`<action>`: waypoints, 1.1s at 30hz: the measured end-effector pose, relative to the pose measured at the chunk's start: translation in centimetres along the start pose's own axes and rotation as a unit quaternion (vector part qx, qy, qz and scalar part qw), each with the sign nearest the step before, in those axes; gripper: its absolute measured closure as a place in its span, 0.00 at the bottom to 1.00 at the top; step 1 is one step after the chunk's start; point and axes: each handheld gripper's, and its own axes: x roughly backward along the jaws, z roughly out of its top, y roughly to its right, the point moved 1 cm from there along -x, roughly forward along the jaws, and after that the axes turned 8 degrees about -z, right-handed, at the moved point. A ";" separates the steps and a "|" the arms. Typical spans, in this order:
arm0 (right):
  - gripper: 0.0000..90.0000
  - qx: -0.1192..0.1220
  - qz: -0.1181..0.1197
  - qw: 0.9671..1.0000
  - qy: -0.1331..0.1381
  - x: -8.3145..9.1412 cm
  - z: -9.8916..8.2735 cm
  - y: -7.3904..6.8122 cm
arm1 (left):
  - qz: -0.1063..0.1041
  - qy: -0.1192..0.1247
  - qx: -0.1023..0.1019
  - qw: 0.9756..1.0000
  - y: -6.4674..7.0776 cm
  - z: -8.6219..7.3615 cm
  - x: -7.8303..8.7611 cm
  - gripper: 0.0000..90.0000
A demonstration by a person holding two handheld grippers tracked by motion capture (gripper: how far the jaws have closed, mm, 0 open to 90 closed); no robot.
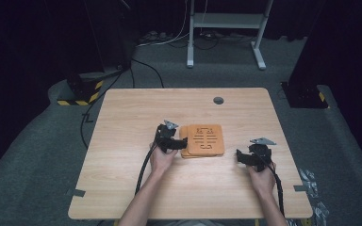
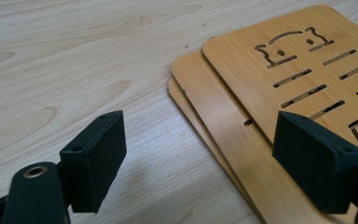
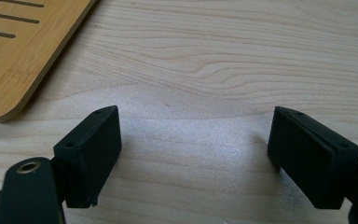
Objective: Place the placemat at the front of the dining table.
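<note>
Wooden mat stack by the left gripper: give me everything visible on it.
The stack of wooden mats looks like bamboo: flat, orange-brown squares with rounded corners. The left gripper view shows three fanned layers, edges offset. The top mat has cut-through slots in rows and curly cutouts near its corners. It lies flat mid-table. The left gripper sits at its left edge, jaws open, one jaw over the mats; contact unclear.
</note>
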 end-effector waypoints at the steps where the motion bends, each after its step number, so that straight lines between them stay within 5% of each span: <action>1: 0.19 0.000 0.000 1.000 0.000 0.0 0.0 0.0 | 0.001 0.002 0.001 1.000 -0.1 -0.1 0.2 0.20; 22: 0.19 0.000 0.000 1.000 0.000 0.0 0.0 0.0 | 0.026 0.038 0.033 0.998 -3.5 -3.7 6.3 0.20; 33: 0.19 -0.002 0.000 1.000 0.000 0.0 0.0 0.0 | 0.042 0.044 0.064 0.996 -4.9 -5.8 7.4 0.20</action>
